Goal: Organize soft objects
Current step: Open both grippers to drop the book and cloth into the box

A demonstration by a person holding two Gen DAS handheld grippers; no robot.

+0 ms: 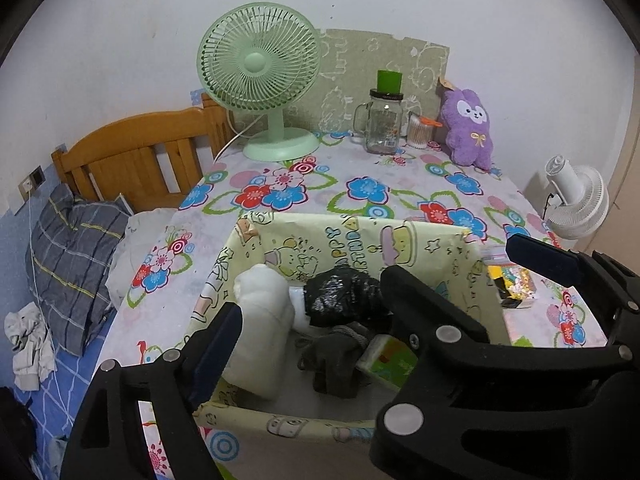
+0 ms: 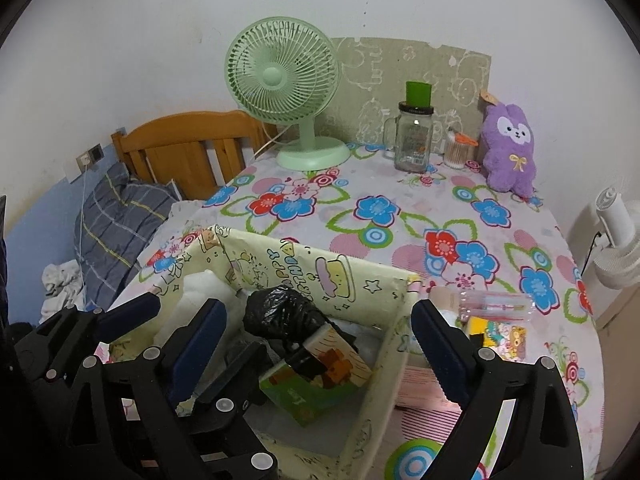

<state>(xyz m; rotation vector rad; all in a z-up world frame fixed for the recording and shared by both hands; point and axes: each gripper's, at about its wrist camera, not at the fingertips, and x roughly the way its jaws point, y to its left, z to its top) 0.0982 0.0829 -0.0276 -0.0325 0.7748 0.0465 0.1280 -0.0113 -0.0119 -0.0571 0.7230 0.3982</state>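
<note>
Both grippers, left (image 1: 316,300) and right (image 2: 316,336), hovering over box (image 1: 352,227) on worktop (image 1: 400,200), fingers spread, pinching nothing; wad (image 1: 262,308), bag (image 1: 344,296), cloth (image 1: 336,360) already inside; next probably fetching plush (image 1: 468,132), well apart at far edge.

1. A yellow cartoon-printed box (image 1: 360,236) sits on the near part of the flower-patterned tablecloth (image 1: 340,196).
2. In it lie a white foam roll (image 1: 262,308) at left, a black plastic bundle (image 1: 344,294) beside it, and a green-and-white carton (image 2: 320,376).
3. Behind, by the wall, stand a pale green desk fan (image 1: 260,80), a glass handled jar (image 1: 384,124) and a purple plush toy (image 1: 468,128), left to right.
</note>
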